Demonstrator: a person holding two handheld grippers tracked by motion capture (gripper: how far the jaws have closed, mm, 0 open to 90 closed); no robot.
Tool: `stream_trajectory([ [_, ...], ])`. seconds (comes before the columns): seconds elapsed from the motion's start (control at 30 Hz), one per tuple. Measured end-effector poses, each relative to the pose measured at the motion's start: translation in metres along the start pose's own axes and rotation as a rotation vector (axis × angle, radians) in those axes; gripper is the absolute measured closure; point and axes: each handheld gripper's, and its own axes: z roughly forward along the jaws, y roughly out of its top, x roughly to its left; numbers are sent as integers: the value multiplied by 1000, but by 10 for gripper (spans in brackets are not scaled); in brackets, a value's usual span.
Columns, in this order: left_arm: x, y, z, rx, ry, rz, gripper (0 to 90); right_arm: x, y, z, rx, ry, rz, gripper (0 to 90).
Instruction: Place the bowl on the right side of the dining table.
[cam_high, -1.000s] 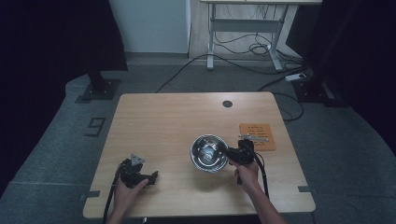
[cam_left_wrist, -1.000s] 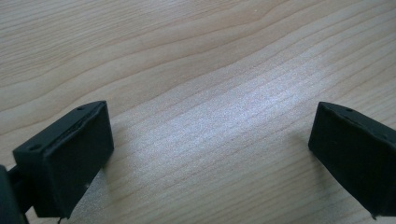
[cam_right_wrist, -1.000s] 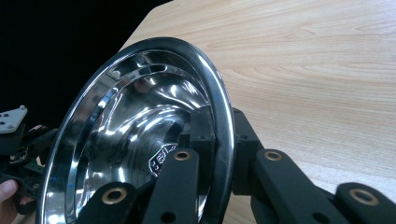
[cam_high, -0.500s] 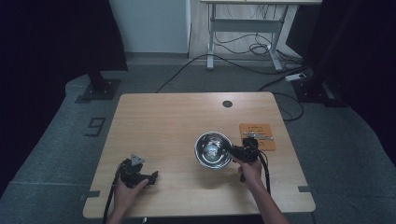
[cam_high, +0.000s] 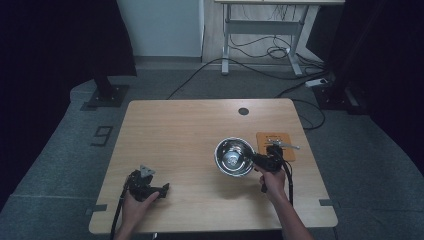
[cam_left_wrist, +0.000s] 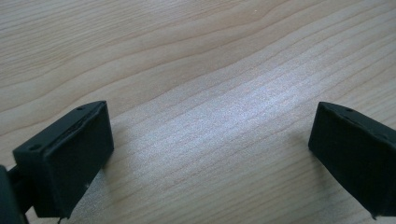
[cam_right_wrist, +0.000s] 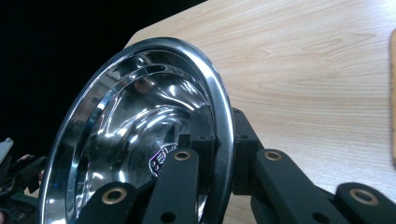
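A shiny round stainless-steel bowl (cam_high: 234, 157) is clamped at its three-o'clock rim by the right gripper (cam_right_wrist: 223, 140), one jaw inside and one outside, on the light wooden table (cam_high: 180, 135). At seven o'clock, the left gripper (cam_left_wrist: 210, 149) is held wide open and empty.

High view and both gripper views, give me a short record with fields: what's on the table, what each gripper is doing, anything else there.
surface: wooden table
main object: shiny steel bowl, right of centre
right gripper: shut on the bowl's rim, one of its fingers inside, the other outside
left gripper: open, over bare wood near the front left
other item: orange pad beside the bowl, small metal piece on it
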Motion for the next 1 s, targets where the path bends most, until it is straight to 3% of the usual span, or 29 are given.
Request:
stream_trajectory([
  [0.57,0,0,0,0,0,0,0,-20,9,-9,-50,-40,45,835],
  [1.0,0,0,0,0,-1,0,0,-29,13,-15,-77,-64,50,836],
])
